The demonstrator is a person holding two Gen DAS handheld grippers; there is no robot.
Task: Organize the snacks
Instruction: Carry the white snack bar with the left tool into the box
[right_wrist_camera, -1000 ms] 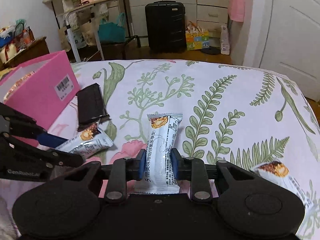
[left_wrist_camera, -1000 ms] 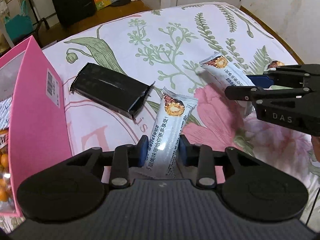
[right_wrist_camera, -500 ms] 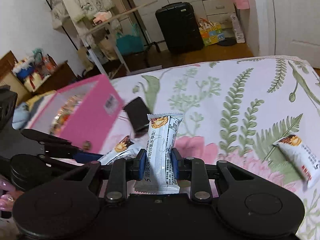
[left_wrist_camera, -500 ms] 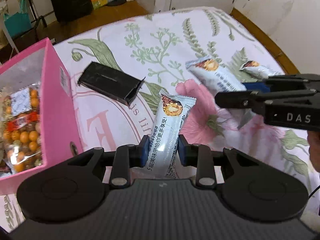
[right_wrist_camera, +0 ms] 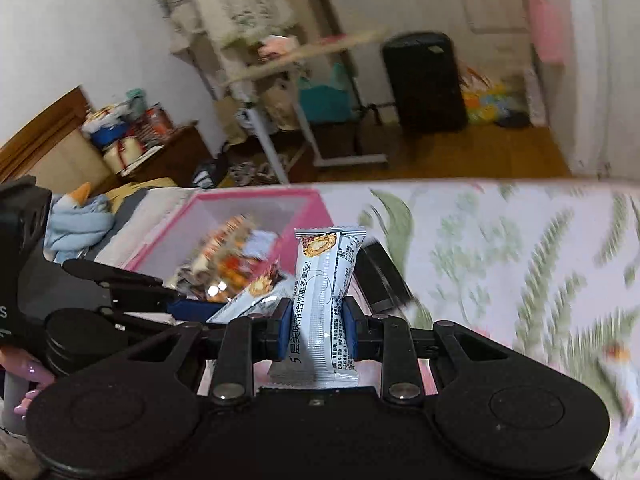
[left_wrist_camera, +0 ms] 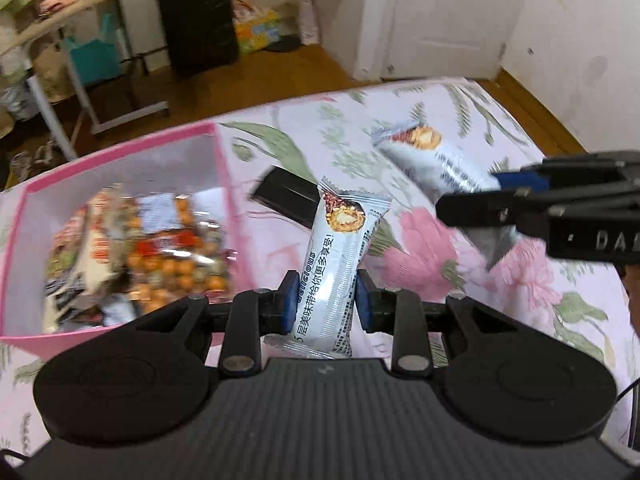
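my left claw (left_wrist_camera: 323, 307) grips one snack bar (left_wrist_camera: 334, 264), my right claw (right_wrist_camera: 316, 327) another (right_wrist_camera: 327, 300), both above the bed; next i should drop them into the pink box (left_wrist_camera: 120, 152)

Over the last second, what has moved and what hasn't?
Both grippers have lifted their white snack bars off the floral bedspread and swung toward the pink box, whose snack-filled inside now shows. Unchanged: left gripper shut on its white snack bar, right gripper shut on its own bar; the black packet lies where it was.
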